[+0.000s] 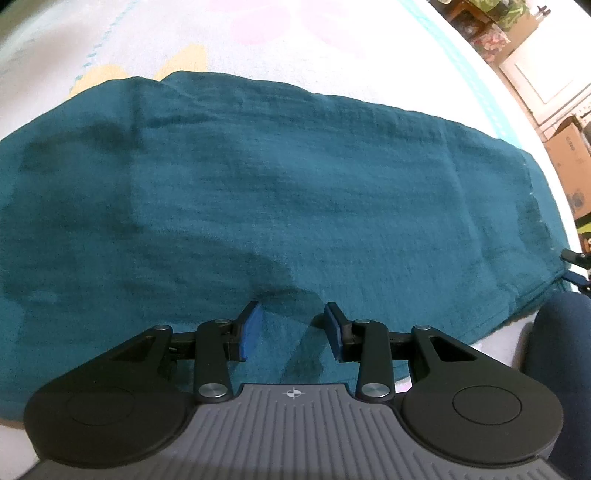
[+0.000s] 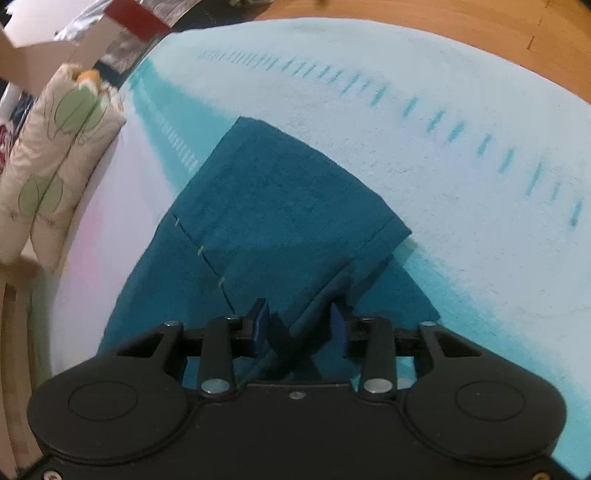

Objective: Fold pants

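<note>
Teal pants [image 1: 280, 192] lie flat across a pale bedsheet [image 1: 258, 44], folded lengthwise into a long band. My left gripper [image 1: 293, 325] is open and hovers over the near edge of the pants, with nothing between its blue pads. In the right wrist view the hem end of the pants [image 2: 295, 206] lies on the sheet [image 2: 443, 147]. My right gripper [image 2: 299, 325] is open, and a raised fold of the teal cloth sits between its jaws; I cannot tell whether the pads touch it. The right gripper's tip also shows in the left wrist view [image 1: 576, 258], at the pants' right end.
Folded floral quilts [image 2: 55, 158] are stacked beside the bed on the left. Cardboard boxes [image 1: 569, 155] and furniture stand beyond the bed's right edge. A wooden floor [image 2: 443, 22] lies past the sheet. A dark blue knee [image 1: 565, 350] is near the left gripper.
</note>
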A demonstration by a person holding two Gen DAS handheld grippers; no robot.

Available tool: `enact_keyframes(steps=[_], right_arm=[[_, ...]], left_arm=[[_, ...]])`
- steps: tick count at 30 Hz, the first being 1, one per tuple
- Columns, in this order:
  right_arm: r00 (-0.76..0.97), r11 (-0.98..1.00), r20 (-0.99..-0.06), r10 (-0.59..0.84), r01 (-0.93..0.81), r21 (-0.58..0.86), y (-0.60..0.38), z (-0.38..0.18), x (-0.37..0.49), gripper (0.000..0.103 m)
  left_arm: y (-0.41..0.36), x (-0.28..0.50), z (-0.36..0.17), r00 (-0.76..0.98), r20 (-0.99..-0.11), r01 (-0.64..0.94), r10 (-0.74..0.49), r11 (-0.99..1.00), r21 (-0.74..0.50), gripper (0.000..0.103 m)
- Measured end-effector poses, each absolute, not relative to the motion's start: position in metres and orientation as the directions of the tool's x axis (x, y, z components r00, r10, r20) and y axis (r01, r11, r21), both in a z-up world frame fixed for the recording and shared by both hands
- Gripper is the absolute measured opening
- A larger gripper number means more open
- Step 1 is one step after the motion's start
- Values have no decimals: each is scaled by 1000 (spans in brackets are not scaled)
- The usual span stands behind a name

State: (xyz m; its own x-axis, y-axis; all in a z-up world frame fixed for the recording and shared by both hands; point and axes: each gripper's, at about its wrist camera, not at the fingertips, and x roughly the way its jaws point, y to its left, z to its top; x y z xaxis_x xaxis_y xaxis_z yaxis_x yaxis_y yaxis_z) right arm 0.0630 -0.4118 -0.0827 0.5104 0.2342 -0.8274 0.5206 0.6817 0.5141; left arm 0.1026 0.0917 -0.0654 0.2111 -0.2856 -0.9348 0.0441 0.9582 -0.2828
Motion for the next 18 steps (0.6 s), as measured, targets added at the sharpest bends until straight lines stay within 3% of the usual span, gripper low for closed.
enact_keyframes(steps=[1,10,18], right_arm=[[508,689,-831,227,520,505,-410,-82,64,11],[533,701,-829,172,525,483,-400,-49,42,11],[442,719,-880,176,553,422,-403,-85,42,16]], left_arm=[[93,104,-66,207,-934,45,-290,957,-287,36],[104,114,-69,165,-927,43,-336,942,-333,36],[118,121,-73,145,-912,4,-384,922,-388,36]])
